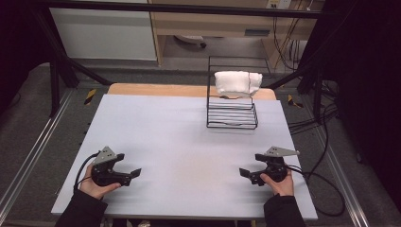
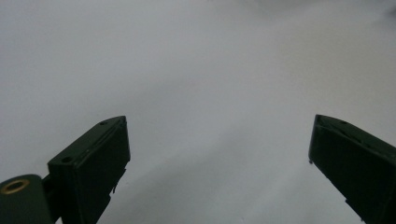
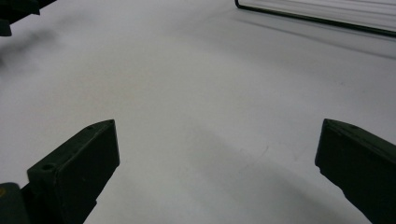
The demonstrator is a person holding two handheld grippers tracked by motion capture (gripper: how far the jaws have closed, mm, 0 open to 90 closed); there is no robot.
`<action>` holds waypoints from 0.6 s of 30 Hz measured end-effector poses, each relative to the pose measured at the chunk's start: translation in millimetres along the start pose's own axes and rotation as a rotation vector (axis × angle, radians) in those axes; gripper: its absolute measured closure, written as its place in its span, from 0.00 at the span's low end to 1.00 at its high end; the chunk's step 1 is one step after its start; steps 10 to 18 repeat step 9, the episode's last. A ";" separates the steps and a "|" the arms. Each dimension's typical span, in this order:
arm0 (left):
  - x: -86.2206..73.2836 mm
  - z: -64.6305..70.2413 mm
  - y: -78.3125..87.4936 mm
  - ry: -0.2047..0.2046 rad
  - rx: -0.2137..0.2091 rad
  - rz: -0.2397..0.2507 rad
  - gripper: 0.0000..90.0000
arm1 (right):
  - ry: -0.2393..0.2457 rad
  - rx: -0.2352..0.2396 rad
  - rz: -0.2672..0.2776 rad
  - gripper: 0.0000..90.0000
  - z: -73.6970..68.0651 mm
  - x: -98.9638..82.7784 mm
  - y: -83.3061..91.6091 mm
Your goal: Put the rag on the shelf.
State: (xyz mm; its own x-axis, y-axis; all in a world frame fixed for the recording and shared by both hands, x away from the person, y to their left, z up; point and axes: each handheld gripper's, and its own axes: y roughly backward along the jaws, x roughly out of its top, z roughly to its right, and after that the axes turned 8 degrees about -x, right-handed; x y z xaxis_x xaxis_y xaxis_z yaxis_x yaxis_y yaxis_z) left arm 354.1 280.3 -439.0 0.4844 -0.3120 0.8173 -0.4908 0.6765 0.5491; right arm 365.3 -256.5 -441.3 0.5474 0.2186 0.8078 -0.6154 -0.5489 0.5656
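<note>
My left tongs (image 1: 135, 173) rest low over the near left part of the worktop (image 1: 179, 142), and their jaws stand wide apart. In the left gripper view nothing lies between them, only the pale grey surface. My right tongs (image 1: 245, 173) are on the near right part of the worktop, and their jaws are wide apart too, with nothing held and nothing touched. The two tongs point toward each other across the bare middle of the worktop, well apart.

The white towel (image 1: 237, 82) is folded and sits on the upper level of the black wire rack (image 1: 231, 113), which stands at the far side of the worktop, a little to the right of the middle. The towel is well apart from both tongs, but it is nearer to my right tongs than to my left ones. In the right gripper view I see the lower edge of the rack (image 3: 317, 16) at the top, far beyond the jaws.
</note>
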 end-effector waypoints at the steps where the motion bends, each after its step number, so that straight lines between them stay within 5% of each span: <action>1: -0.4 -0.1 -0.2 0.002 0.001 0.000 0.06 | 0.007 -0.001 -0.002 0.01 0.6 -1.0 -0.2; 18: -2.6 -1.3 -1.0 0.007 0.002 -0.005 0.06 | 0.010 0.006 -0.011 0.01 -1.2 -2.9 -2.7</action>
